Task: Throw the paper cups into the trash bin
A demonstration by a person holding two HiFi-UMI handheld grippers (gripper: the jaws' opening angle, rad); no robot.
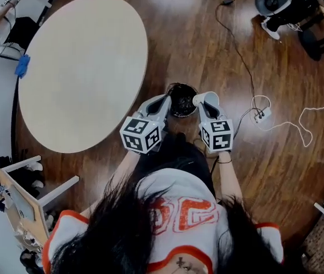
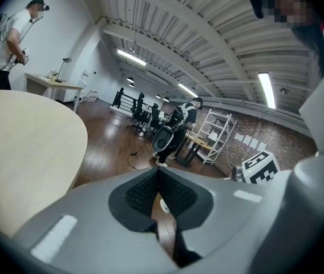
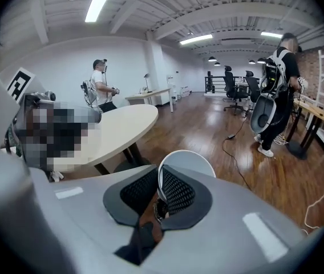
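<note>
A white paper cup hangs over the floor beside a small black trash bin, with my right gripper shut on its rim. In the right gripper view the cup shows just past the right gripper, its wall pinched between the pads. My left gripper is at the bin's left edge. In the left gripper view the left gripper is shut with nothing between its fingers. The bin's inside looks dark; what is in it cannot be made out.
A round beige table stands to the left of the bin. A power strip with cables lies on the wooden floor at the right. An office chair is at the far right, a wooden frame at the near left.
</note>
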